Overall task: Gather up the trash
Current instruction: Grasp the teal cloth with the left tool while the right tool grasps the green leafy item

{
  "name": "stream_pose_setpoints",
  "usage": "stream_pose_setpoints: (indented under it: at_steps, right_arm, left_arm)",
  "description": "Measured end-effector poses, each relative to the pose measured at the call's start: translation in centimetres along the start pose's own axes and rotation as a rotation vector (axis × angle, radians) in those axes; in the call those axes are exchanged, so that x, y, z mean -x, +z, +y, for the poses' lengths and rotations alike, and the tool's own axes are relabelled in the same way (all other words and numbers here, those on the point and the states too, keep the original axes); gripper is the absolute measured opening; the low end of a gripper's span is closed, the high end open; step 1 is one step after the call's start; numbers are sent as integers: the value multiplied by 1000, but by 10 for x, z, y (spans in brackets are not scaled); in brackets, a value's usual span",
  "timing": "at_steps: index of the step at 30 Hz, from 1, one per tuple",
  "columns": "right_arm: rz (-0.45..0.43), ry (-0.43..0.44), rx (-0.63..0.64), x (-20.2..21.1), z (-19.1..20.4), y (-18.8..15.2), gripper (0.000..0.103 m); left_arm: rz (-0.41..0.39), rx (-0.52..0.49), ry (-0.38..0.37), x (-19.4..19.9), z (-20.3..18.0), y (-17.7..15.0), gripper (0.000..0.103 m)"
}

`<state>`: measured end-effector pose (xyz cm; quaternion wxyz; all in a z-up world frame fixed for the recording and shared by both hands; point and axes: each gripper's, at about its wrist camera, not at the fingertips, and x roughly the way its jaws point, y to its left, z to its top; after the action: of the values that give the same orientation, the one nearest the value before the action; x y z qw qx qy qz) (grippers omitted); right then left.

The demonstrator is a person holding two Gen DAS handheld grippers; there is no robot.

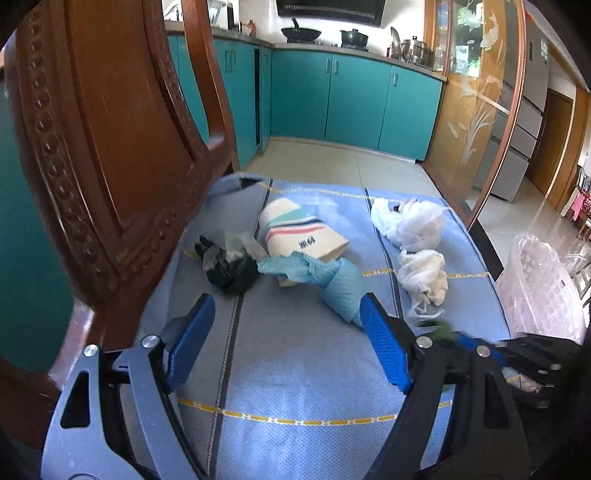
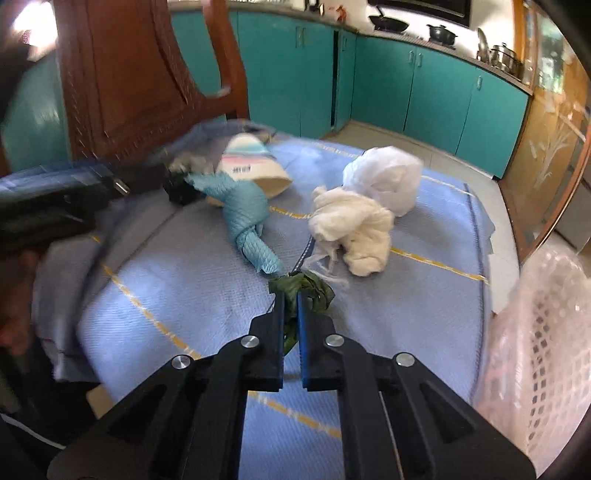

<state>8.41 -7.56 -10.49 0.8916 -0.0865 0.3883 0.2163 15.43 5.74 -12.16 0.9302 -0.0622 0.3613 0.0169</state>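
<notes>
A blue cloth (image 2: 192, 288) covers the desk, with a wooden chair (image 1: 110, 147) behind and a lined white basket (image 2: 543, 350) at the right edge. On the cloth lie a paper cup (image 1: 303, 236), white wads (image 2: 354, 229), a blue rag (image 2: 247, 210) and black plastic (image 1: 229, 269). The left tongs (image 1: 286, 339) stand released above the cloth. The right tongs (image 2: 291, 295) are clenched on a green scrap (image 2: 310, 290).

Teal base cabinets (image 1: 332, 96) run along the far wall at twelve o'clock, pots and a wok (image 1: 301, 34) on the counter above. A carved wooden chair back (image 1: 110, 147) looms at ten o'clock. Pale floor tiles (image 1: 332, 162) gleam in daylight; an etched glass door (image 1: 476, 110) stands at two o'clock.
</notes>
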Motion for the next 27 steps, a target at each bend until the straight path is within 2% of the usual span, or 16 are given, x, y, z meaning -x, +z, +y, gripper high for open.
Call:
stream_pose_setpoints:
  at_steps: [4,8,15,16,17,19,20,27]
  right_arm:
    - [-66,-12,-67,28,-26,-3,7]
    - [-53,-39,-121,31,-41,-10,7]
    - [-53,-35,-110,30,-39,-10,7]
    - [-51,-36,-106,30,-39,-11,7]
    - [-48,-37,-102,29,-38,-11,7]
    - [-41,-42,-94,28,-37,-11,7]
    - [-40,-43,-93,28,-37,-12,7]
    - [-46,-51,-83,29,-34,-12,7]
  left_arm:
    - [60,28,-8,-19,-5,-4,81]
    - [93,16,-27,-41,-20,-5,87]
    - [134,16,-6,-82,-42,8,86]
    - [135,14,-3,-85,-44,10,83]
    - [138,8,3,-89,-46,10,67]
    - [164,-8,-2,-95,-49,9,44]
    - [162,-8,-12,-93,-50,7,39]
    - [95,-55,-22,-46,-52,-10,35]
